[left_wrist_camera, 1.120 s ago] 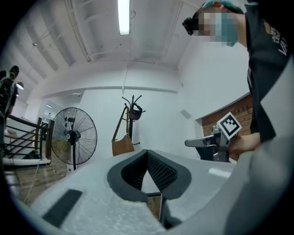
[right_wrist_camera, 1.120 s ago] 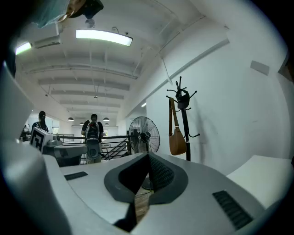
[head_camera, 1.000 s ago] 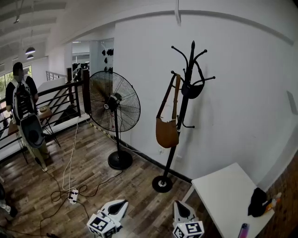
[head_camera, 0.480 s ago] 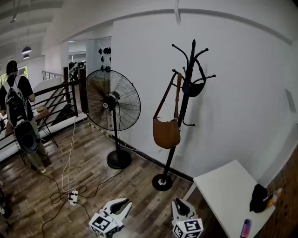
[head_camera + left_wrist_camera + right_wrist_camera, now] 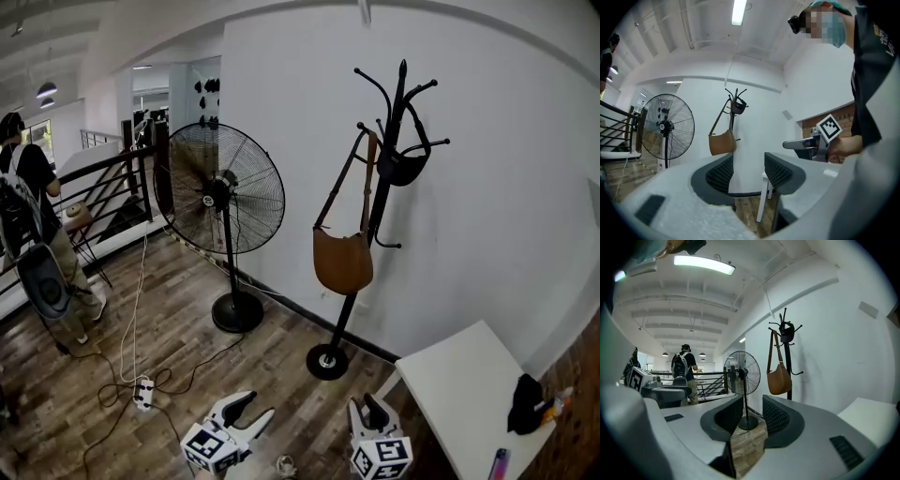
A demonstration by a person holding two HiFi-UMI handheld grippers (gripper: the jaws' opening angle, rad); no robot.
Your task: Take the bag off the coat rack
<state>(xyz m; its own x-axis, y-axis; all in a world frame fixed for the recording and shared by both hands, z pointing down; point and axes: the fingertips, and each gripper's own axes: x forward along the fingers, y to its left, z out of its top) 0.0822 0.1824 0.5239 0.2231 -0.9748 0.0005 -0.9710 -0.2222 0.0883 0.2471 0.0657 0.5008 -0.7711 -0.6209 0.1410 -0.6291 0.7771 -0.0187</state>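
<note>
bag (image 5: 343, 261) hangs by its strap off an upper hook of the coat rack (image 5: 389, 159), on the rack's fan (image 5: 220, 187) side, w/ L gripper (image 5: 251, 411) & R gripper (image 5: 370, 411) both low, well short of the rack base, jaws just opened, apart, nothing btwn them.

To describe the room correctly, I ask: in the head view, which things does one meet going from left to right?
In order: person with backpack → standing fan → brown bag → white table → dark bundle on it.
</note>
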